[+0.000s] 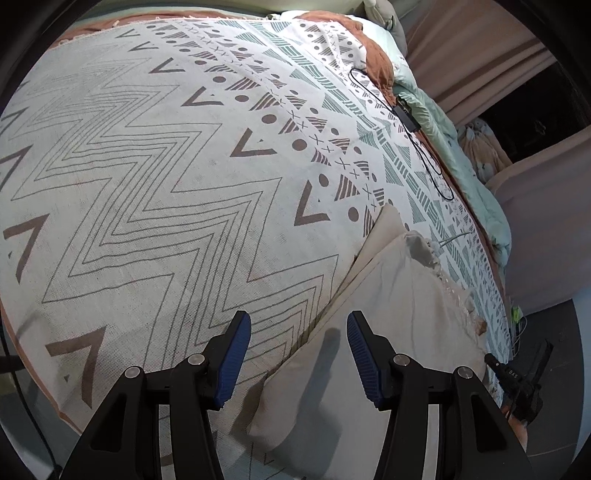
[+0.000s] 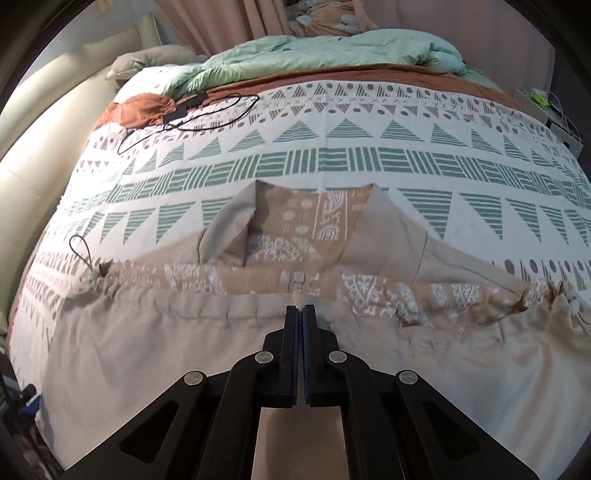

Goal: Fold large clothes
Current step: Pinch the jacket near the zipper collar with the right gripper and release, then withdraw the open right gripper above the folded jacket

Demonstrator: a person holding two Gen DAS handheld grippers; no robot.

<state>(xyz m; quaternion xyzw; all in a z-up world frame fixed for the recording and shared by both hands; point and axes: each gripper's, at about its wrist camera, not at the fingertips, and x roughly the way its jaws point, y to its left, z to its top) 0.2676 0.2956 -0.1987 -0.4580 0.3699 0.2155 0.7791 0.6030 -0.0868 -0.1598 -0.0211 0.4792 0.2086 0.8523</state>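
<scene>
1. A beige jacket (image 2: 147, 354) lies spread on a bed covered by a patterned blanket (image 2: 369, 162), at the near edge of the bed in the right wrist view.
2. The jacket's lining (image 2: 317, 218), tan with white paisley-like prints, shows at the open collar area on the far side of the garment, and a zipper (image 2: 297, 282) sits in the middle of that printed band.
3. The right gripper (image 2: 300, 314) has its jaws pressed together at the gathered hem, just near of the zipper; a thin bit of the beige cloth appears to be pinched between the tips, though the contact is hard to make out.
4. The left gripper (image 1: 299, 354) is spread wide and holds nothing; it hangs above the jacket's left edge, where the beige cloth (image 1: 388, 314) meets the zigzag part of the blanket (image 1: 147, 184).
5. A drawstring loop (image 2: 79, 249) lies on the blanket at the jacket's far left corner.
6. A black cable with a small box (image 2: 192, 110) lies on the far left part of the blanket.
7. A pale green duvet (image 2: 332, 55) is bunched along the far side of the bed, with a pink curtain (image 2: 229, 18) behind it.
</scene>
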